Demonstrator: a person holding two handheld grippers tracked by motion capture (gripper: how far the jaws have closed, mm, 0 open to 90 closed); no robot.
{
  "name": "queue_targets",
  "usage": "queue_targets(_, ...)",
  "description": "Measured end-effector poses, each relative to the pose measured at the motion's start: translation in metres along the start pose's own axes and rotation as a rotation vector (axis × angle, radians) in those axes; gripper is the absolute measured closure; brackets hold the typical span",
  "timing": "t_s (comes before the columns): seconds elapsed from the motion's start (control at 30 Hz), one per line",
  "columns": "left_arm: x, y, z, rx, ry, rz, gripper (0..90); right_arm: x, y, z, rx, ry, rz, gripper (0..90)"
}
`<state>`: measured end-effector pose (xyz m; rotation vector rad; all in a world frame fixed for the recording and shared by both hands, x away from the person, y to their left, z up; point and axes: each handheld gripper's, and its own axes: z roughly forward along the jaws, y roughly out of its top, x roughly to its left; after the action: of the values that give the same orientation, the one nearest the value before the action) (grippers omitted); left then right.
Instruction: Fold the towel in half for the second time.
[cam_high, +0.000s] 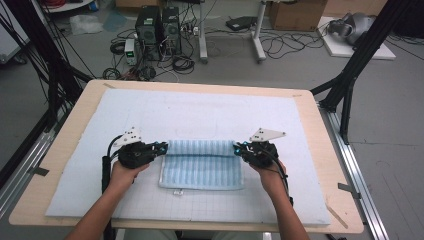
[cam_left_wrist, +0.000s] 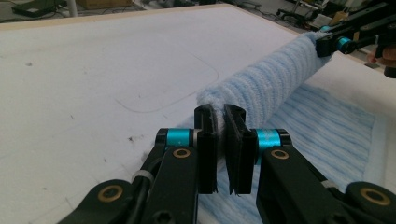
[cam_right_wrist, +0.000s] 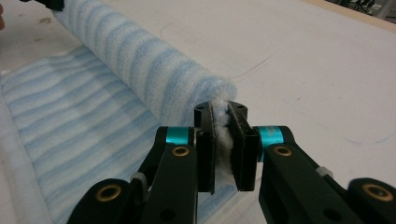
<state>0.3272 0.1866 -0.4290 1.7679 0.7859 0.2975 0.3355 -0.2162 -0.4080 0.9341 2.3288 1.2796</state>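
Two forearms come in over the near edge of the table (cam_high: 345, 220), each hand holding a black two-jaw gripper. Between them lies a light blue striped towel (cam_high: 200, 172), resting on a pale foam mat (cam_high: 200, 107) that covers most of the tabletop, a little nearer the near edge than the far one. The towel's far portion is rolled into a tight tube (cam_high: 201, 147) running from left to right; its near portion lies flat, with a small label at its near hem.

As a judgement, the step in hand is rolling the towel up from its far end toward the person. The next move calls for both hands to turn and advance together toward the near edge, keeping the roll's two ends level so it stays tight and does not skew.

At the roll's left end, the left gripper (cam_left_wrist: 219, 149) has its jaws drawn narrow, pinching a fold of the cloth between the pads. At the right end, the right gripper (cam_right_wrist: 223, 144) does the same, with white fibres squeezed between its nearly closed jaws. Each gripper carries a grey three-cornered plate on top.

Beyond the table's far edge, the floor holds computer towers (cam_high: 159, 27), tangled cables and cardboard boxes.
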Motion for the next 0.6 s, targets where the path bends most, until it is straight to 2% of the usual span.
queue_targets(0.17,-0.01,-0.009,-0.008,-0.003,-0.02,0.003,83.2,0.012,-0.006,-0.009,-0.011,0.008,-0.024,82.2)
queue_targets(0.47,-0.025,-0.018,-0.019,0.022,-0.051,0.037,83.3,0.026,-0.025,-0.019,-0.012,0.021,-0.013,82.1)
queue_targets(0.6,-0.028,-0.021,-0.023,0.026,-0.065,0.042,83.0,0.03,-0.03,-0.023,-0.012,0.028,-0.024,82.0)
